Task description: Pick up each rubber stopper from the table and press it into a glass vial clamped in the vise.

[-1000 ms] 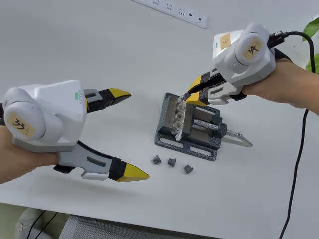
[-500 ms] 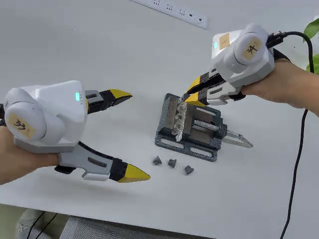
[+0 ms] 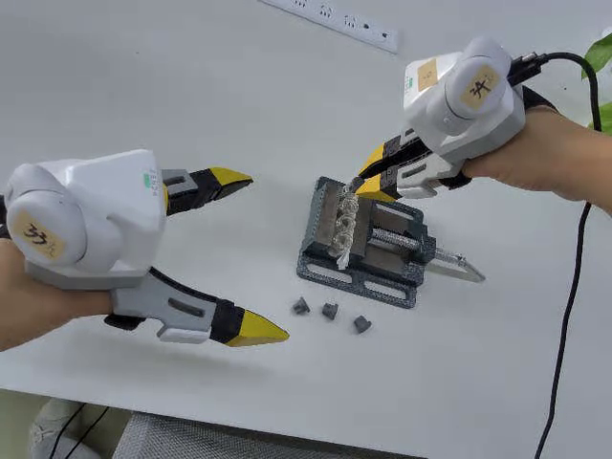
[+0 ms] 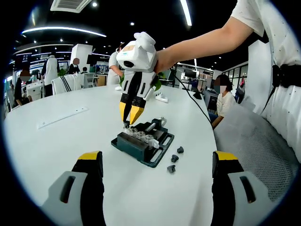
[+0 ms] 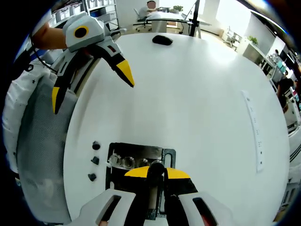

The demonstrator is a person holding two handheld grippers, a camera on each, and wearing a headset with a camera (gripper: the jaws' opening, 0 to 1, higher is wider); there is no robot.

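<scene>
A dark metal vise [image 3: 365, 251] sits mid-table with a row of glass vials [image 3: 342, 226] clamped in it. My right gripper [image 3: 361, 187] hovers over the far end of that row, shut on a dark rubber stopper [image 5: 156, 167] held between its yellow tips, just above the vials [image 5: 122, 161]. Three loose stoppers [image 3: 330, 311] lie on the table in front of the vise. My left gripper [image 3: 251, 255] hangs wide open left of the vise, nothing between its jaws. The left gripper view shows the vise [image 4: 143, 141], the loose stoppers [image 4: 174, 158] and the right gripper [image 4: 131, 114] above the vials.
A white power strip [image 3: 335, 21] lies at the table's far edge. A black cable [image 3: 574, 287] trails down the right side past a green leaf [image 3: 601, 53]. A grey chair [image 4: 263, 155] stands beside the table, and people sit at other tables behind.
The right gripper's body has shifted slightly up and left while its tips stay over the far vial. The left gripper has barely moved.
</scene>
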